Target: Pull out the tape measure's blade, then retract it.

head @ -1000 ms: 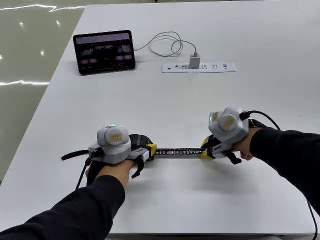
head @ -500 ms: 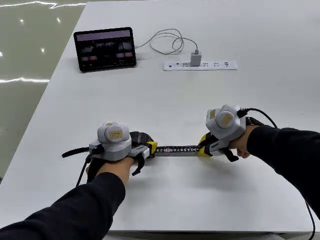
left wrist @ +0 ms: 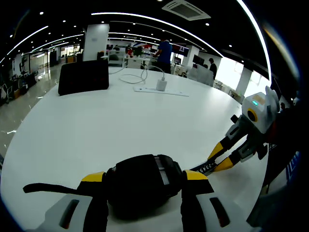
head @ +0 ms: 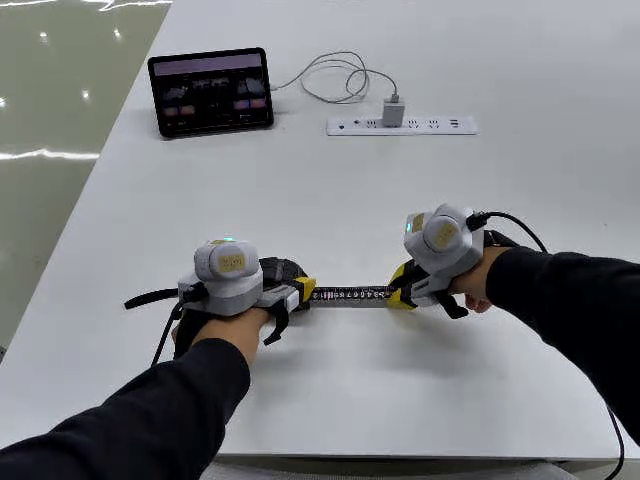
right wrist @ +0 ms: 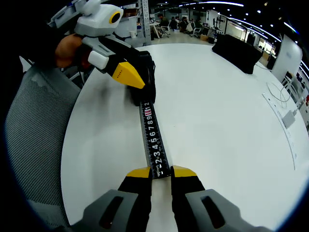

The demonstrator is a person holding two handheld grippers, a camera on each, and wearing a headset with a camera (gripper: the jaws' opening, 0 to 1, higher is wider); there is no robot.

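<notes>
A black tape measure case (head: 279, 277) lies on the white table (head: 330, 200), near the front edge. My left gripper (head: 296, 295) is shut on the case (left wrist: 140, 186), its yellow-tipped jaws pressed against both sides. A short length of blade (head: 348, 294) runs right from the case to my right gripper (head: 398, 296). In the right gripper view, the right gripper (right wrist: 161, 172) is shut on the blade's end, and the numbered blade (right wrist: 153, 140) leads up to the case (right wrist: 144, 72) held by the left gripper (right wrist: 128, 77). The right gripper (left wrist: 217, 159) also appears in the left gripper view.
A tablet (head: 211, 90) stands at the back left. A power strip (head: 402, 125) with a charger and a looped cable (head: 335, 85) lies behind the work. A black strap (head: 150, 300) trails left from the case. A mesh chair (right wrist: 34, 145) is beside the table's edge.
My right gripper has moved left towards the case with the blade's end in it, so less blade is out. The left gripper and the case have stayed in place.
</notes>
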